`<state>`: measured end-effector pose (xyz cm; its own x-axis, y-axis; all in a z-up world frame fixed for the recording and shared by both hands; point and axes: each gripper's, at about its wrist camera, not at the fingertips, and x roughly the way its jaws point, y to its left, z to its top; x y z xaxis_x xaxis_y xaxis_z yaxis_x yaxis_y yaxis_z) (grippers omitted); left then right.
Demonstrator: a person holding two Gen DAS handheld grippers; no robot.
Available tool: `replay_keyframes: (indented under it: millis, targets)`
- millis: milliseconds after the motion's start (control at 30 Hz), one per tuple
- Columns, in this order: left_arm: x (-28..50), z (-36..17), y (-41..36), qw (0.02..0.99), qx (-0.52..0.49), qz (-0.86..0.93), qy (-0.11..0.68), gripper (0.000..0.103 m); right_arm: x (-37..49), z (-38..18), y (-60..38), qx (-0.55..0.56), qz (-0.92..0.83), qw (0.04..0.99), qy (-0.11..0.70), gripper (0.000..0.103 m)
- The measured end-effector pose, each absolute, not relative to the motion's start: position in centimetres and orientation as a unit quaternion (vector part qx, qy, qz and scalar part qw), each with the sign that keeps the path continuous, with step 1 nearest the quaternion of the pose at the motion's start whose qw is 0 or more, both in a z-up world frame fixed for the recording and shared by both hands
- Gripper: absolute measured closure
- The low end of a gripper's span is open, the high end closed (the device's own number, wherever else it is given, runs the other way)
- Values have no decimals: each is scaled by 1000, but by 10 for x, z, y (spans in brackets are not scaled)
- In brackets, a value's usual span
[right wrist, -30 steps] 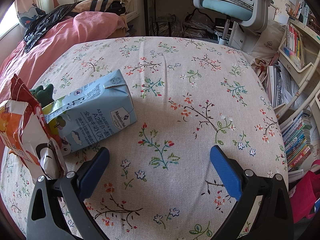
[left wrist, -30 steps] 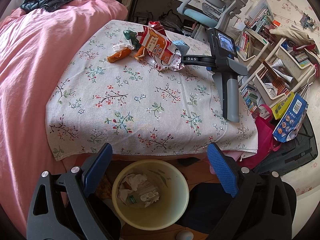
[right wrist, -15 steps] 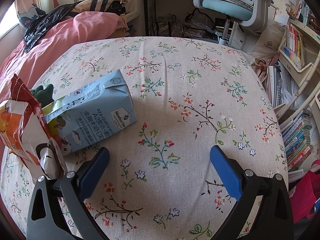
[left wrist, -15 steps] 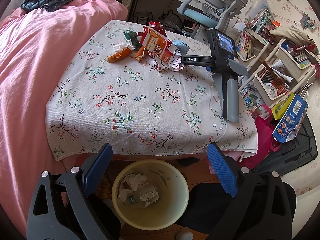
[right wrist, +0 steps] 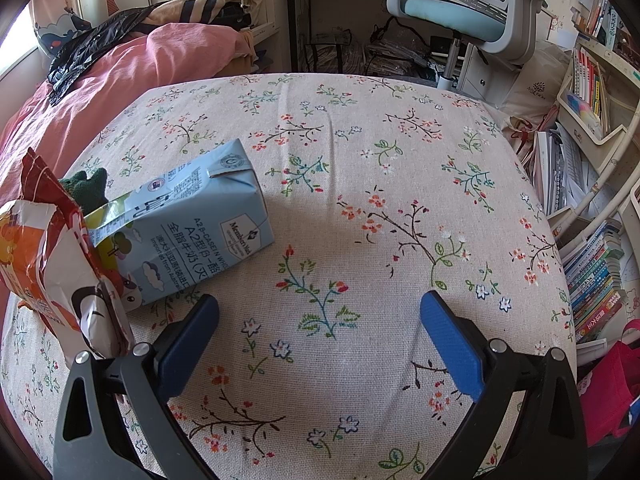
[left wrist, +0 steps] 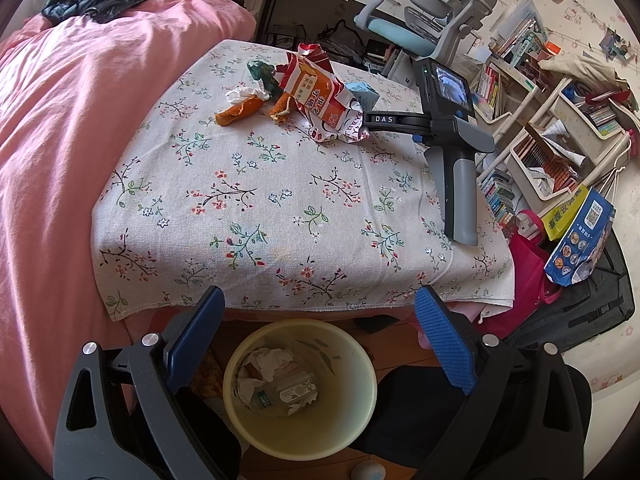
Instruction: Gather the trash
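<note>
My left gripper is open and empty, held above a pale yellow trash bin on the floor that holds crumpled paper and wrappers. On the floral-cloth table, trash lies at the far end: an orange snack bag, orange peel pieces, white paper and a green scrap. My right gripper lies on the table, open and empty, its body showing in the left wrist view. A light blue milk carton lies just ahead-left of it, beside the snack bag.
A pink bed cover borders the table on the left. An office chair, bookshelves and bags crowd the right side. A pink bag sits on the floor by the table corner.
</note>
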<state>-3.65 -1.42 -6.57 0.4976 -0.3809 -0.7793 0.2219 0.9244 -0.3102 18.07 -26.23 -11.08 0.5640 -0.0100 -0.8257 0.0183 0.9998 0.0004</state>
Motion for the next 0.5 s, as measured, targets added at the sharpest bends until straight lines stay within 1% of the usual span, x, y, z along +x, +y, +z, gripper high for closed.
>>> replay_keyframes:
  millis: [500]
  targets:
    - [-37, -64, -15, 861, -84, -176, 470, 11, 181, -111, -262, 4, -8, 884, 467, 7]
